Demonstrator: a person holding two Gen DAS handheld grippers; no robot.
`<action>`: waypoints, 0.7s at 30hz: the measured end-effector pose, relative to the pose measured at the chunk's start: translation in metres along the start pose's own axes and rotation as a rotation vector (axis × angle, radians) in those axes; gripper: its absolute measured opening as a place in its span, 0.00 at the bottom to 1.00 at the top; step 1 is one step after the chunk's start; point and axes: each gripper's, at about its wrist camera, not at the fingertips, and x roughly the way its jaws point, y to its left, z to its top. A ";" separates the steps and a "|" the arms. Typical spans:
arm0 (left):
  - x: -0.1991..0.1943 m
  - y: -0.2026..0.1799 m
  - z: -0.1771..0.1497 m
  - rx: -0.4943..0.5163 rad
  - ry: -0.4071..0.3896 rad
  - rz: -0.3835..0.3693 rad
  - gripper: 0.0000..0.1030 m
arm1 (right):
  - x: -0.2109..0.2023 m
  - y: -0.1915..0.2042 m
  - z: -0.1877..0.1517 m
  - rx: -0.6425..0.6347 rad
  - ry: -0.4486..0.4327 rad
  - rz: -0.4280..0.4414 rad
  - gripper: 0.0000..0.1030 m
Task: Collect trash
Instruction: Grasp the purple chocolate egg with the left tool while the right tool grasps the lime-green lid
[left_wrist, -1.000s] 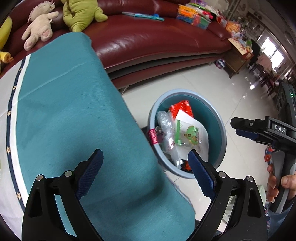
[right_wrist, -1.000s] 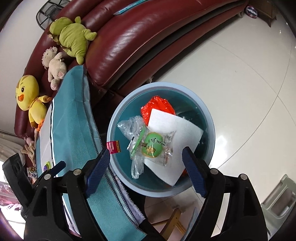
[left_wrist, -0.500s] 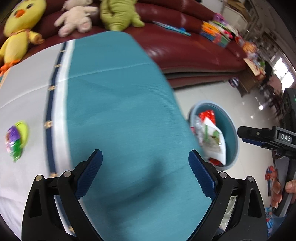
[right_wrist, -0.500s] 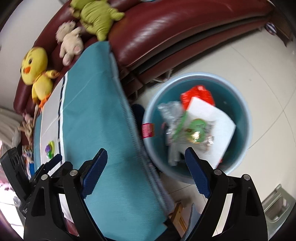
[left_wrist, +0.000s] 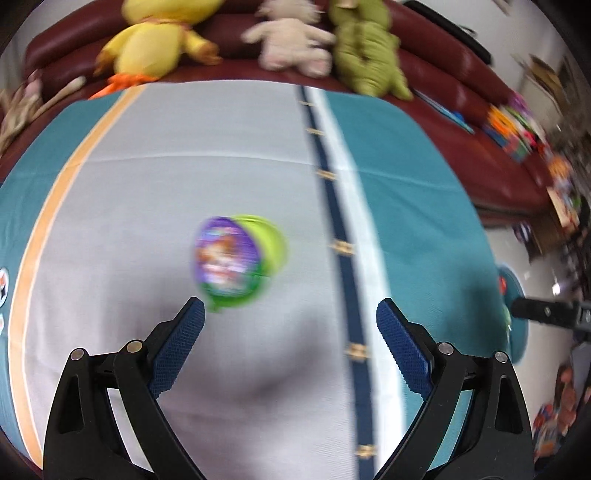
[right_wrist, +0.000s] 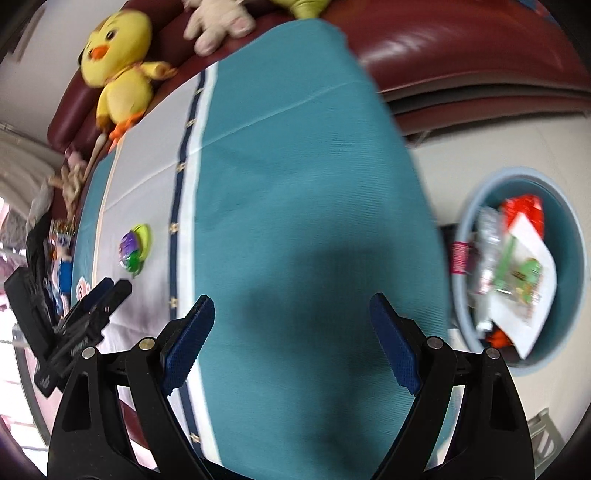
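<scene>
Left gripper (left_wrist: 290, 317): fingers spread wide, released, nothing between them. Right gripper (right_wrist: 291, 314): likewise wide, empty. Green cup with purple lid (left_wrist: 238, 258) lies tipped on the worktop (left_wrist: 110, 192), just ahead of the left finger tip, apart. Lid print blurred, unreadable. Bin (right_wrist: 576, 236) stands on the floor, right.

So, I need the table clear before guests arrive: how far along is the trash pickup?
Done: wrappers and paper sit in the bin. In hand: nothing; the left gripper and the right gripper are open and empty. Left: the green cup on the tablecloth.
</scene>
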 end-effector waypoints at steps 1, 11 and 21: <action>0.001 0.009 0.002 -0.018 -0.004 0.008 0.91 | 0.004 0.008 0.001 -0.012 0.007 0.001 0.79; 0.023 0.042 0.013 -0.075 0.004 0.021 0.79 | 0.039 0.054 0.018 -0.069 0.058 -0.018 0.79; 0.030 0.044 0.013 -0.041 -0.024 0.015 0.50 | 0.055 0.075 0.026 -0.092 0.069 -0.039 0.79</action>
